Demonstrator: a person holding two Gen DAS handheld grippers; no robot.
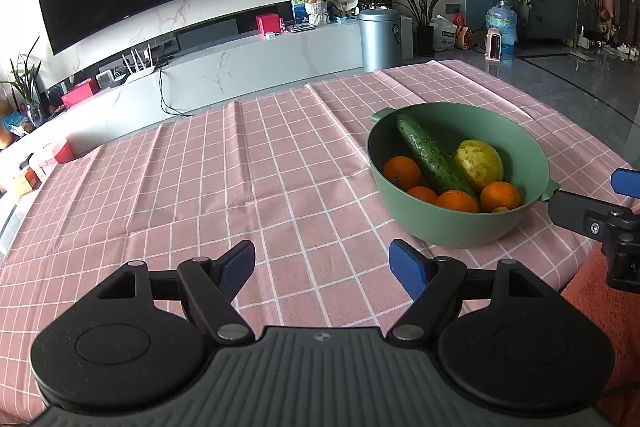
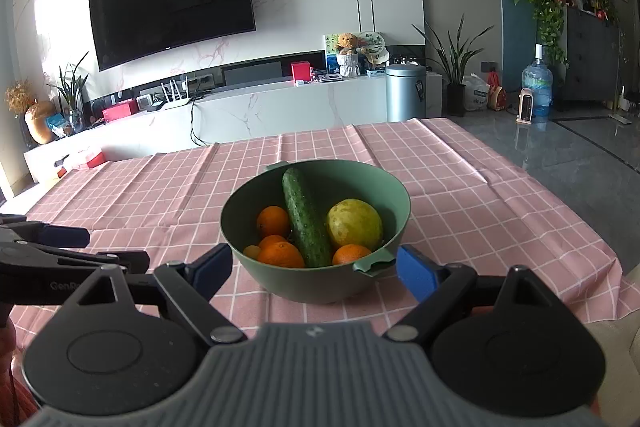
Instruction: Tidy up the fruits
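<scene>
Nearest me, my left gripper [image 1: 322, 263] hangs with its ribbed blue pads spread wide over the pink checked tablecloth [image 1: 200, 187], holding nothing. My right gripper [image 2: 310, 267] is likewise parted, its pads flanking the near wall of the matte green round bowl [image 2: 280, 281], close to its small lug handle. Inside the bowl lies a bumpy dark green cucumber [image 2: 306, 217], its long axis running from the near rim away toward the far rim, tilted upward. Smooth oranges [image 2: 280, 254] cluster around it, and a yellow-green rounded fruit [image 2: 354, 223] sits on its right.
</scene>
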